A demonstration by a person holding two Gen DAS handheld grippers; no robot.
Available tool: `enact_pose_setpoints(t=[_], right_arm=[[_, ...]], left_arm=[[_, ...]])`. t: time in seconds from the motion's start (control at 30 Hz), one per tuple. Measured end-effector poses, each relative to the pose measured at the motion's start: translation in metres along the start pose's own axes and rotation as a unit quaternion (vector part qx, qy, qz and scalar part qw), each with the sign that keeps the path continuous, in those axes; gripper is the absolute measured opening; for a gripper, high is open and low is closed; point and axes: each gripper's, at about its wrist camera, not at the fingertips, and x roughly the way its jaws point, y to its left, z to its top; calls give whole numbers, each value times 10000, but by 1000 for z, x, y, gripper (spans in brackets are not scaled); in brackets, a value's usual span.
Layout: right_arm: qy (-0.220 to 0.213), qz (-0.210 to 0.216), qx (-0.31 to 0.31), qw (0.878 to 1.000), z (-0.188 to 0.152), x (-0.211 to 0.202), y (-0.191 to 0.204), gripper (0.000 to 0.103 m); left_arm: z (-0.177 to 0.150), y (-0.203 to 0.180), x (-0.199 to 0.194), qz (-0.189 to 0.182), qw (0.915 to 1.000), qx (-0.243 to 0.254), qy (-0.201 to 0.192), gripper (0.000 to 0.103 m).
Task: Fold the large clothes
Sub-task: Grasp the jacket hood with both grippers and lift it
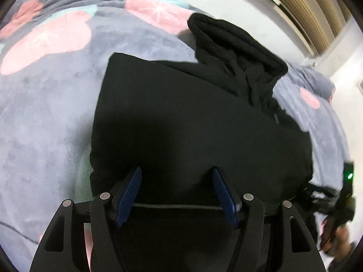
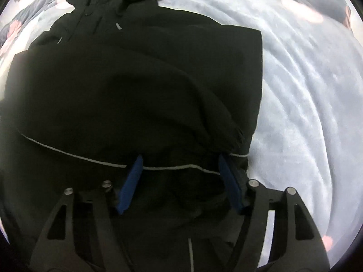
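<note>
A large black hooded jacket (image 1: 192, 117) lies partly folded on a grey-blue blanket, its hood (image 1: 238, 52) bunched at the far end. My left gripper (image 1: 177, 172) is open, its blue fingers straddling the jacket's near edge. In the right wrist view the same jacket (image 2: 136, 79) fills the left and middle, with a folded sleeve on top and a thin light piping line (image 2: 68, 153) across it. My right gripper (image 2: 180, 158) is open over the jacket's near edge, at the piping line. Neither holds cloth.
The blanket (image 1: 45, 113) has pink and teal shapes and covers the bed; it also shows in the right wrist view (image 2: 306, 113). A white wall and a slatted wooden panel (image 1: 306, 11) stand beyond. The other hand-held gripper with a green light (image 1: 349, 176) shows at the right.
</note>
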Motion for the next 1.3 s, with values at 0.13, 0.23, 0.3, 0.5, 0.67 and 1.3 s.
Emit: enact_pose_setpoints(t=[0.13, 0.23, 0.3, 0.5, 0.67, 1.3], right_arm=[[137, 269, -4, 9995, 15, -22, -8, 64], [-345, 760, 130, 9964, 46, -63, -23, 64], [-734, 791, 150, 9941, 82, -81, -28, 64], [-1437, 771, 194, 9864, 189, -87, -19, 64], [-1415, 939, 341, 9849, 249, -59, -20, 64], [-356, 1622, 96, 9861, 278, 46, 8, 12]], left_arm=[[16, -19, -22, -23, 9993, 368, 47, 67], [56, -27, -50, -327, 9975, 514, -369, 67], [97, -31, -55, -486, 9958, 500, -594, 67], [208, -43, -17, -425, 9952, 330, -812, 67], [255, -48, 33, -381, 9969, 91, -685, 67], [244, -13, 155, -1718, 9805, -802, 508, 24]])
